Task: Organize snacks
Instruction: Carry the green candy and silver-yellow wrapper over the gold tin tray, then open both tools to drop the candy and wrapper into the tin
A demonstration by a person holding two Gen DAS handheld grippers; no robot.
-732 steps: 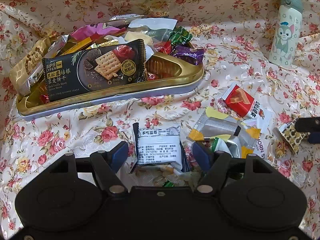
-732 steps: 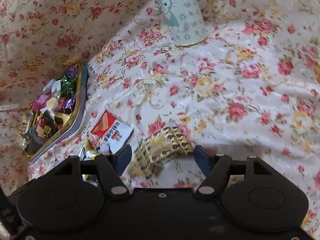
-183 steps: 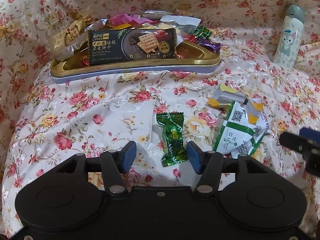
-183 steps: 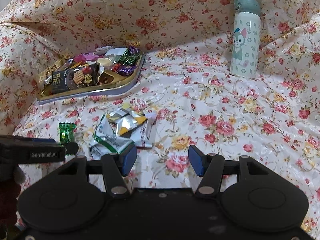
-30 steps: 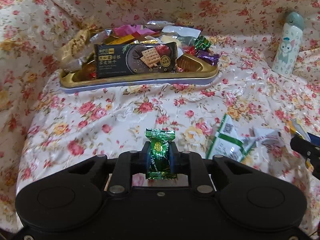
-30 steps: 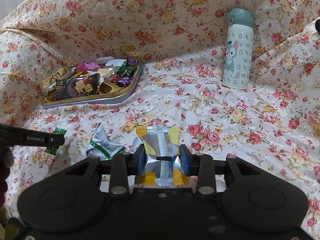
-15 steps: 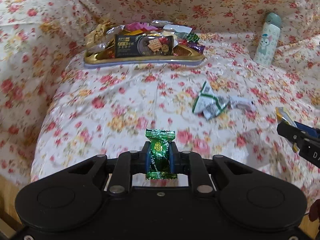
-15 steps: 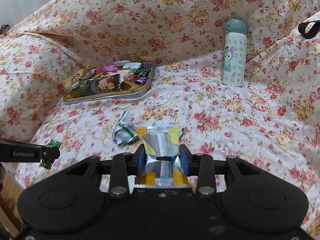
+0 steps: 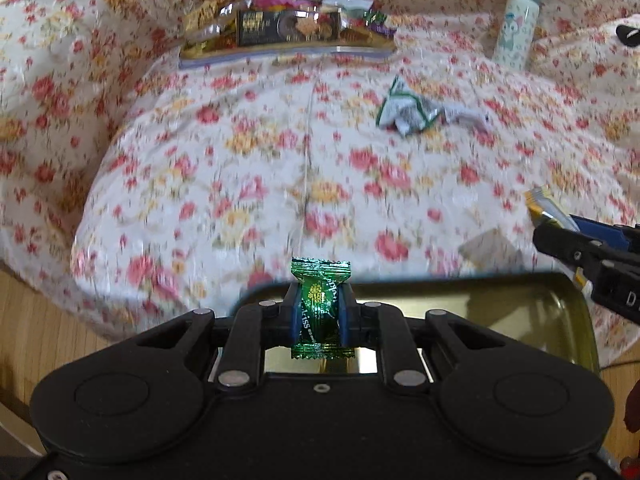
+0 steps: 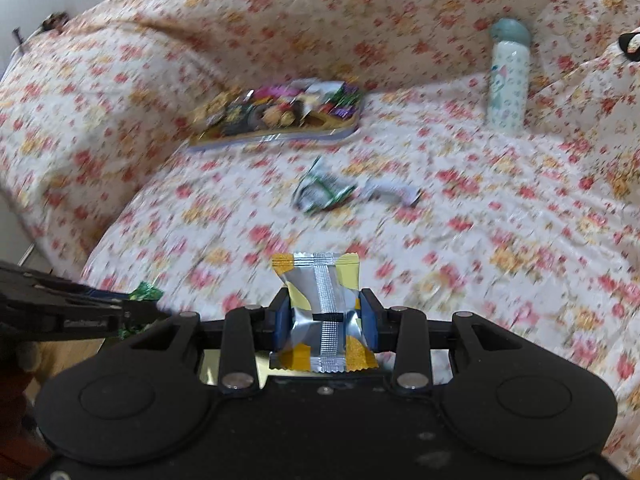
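**2 grippers, each holding 1 snack, above a gold tin**

The left gripper [image 9: 320, 316] is clamped on a green foil candy [image 9: 321, 308], which stands upright between its 2 blue pads with its crimped ends sticking out above and below. Directly beneath and just ahead of it lies an open gold tin [image 9: 560, 308] with a shiny bare floor, at the near edge of a bed.

The right gripper [image 10: 325, 322] is clamped on a silver-and-yellow packet [image 10: 322, 312], also upright, its seam facing the camera. From the left wrist view this gripper appears at the right edge, level with the tin's far corner.

Beyond both, a floral bedspread [image 9: 280, 152] covers the bed. On its middle lie 2 loose snacks side by side: a crumpled green-and-white wrapper [image 9: 404, 112] and a small white packet [image 9: 466, 114]. Farther back sits a gold tray [image 9: 280, 46] heaped with assorted snacks, including a dark cracker pack [image 9: 288, 30]. To the right of the tray, well apart, a pale cartoon-printed bottle [image 9: 516, 24] stands upright against the raised fabric. Both views are motion-blurred.
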